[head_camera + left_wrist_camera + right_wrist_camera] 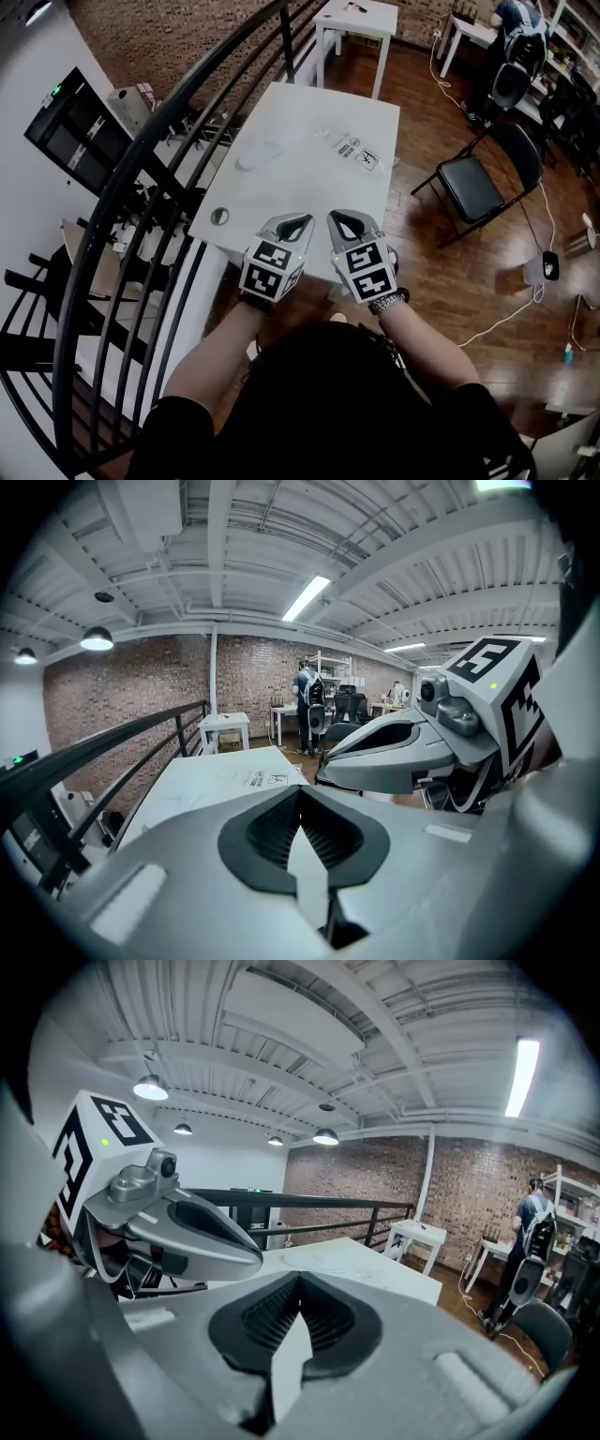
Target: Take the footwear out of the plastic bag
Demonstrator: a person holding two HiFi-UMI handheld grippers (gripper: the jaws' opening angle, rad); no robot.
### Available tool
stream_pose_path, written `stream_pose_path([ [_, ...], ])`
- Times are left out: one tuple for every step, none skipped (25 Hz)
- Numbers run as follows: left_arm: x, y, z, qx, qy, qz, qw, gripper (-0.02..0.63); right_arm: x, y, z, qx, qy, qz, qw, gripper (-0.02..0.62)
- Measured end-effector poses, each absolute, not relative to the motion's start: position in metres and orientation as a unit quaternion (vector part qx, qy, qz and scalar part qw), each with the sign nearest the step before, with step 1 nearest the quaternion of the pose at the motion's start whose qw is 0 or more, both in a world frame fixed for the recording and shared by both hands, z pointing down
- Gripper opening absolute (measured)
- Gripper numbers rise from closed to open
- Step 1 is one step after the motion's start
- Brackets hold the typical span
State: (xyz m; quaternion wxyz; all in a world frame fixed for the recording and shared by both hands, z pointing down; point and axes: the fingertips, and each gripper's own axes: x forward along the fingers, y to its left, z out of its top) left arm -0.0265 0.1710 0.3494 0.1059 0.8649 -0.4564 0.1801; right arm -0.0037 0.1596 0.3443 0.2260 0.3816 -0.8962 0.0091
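Note:
A clear plastic bag (272, 148) with white footwear inside lies on the far left part of the white table (309, 202). My left gripper (293, 223) and right gripper (349, 223) hover side by side over the table's near edge, well short of the bag. Both are shut with nothing between the jaws. In the left gripper view the left gripper (300, 797) points along the table (216, 780), with the right gripper (412, 752) beside it. The right gripper view shows the right gripper (300, 1283) shut, the left gripper (178, 1227) at its left and the table (366, 1265) beyond.
Paper labels (356, 150) lie on the table beyond the bag. A black railing (141, 187) curves along the left. A black chair (483, 183) stands to the right on the wood floor. A small white table (356, 23) and a person (516, 28) at a desk are farther back.

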Motion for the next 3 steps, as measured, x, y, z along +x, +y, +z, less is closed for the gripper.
stream_pose_path([
  [-0.0274,0.1723,0.3481,0.865,-0.456,0.179,0.105,0.015,-0.0042,0.1610,0.3430,0.383,-0.896,0.009,0.226,-0.008],
  [-0.0284,0.1734,0.3466,0.866,-0.455,0.179,0.105,0.015,-0.0047,0.1623,0.3417,0.385,-0.895,0.008,0.226,-0.008],
  [-0.0294,0.1745,0.3452,0.866,-0.455,0.178,0.104,0.015,-0.0052,0.1634,0.3404,0.386,-0.894,0.008,0.226,-0.008],
])
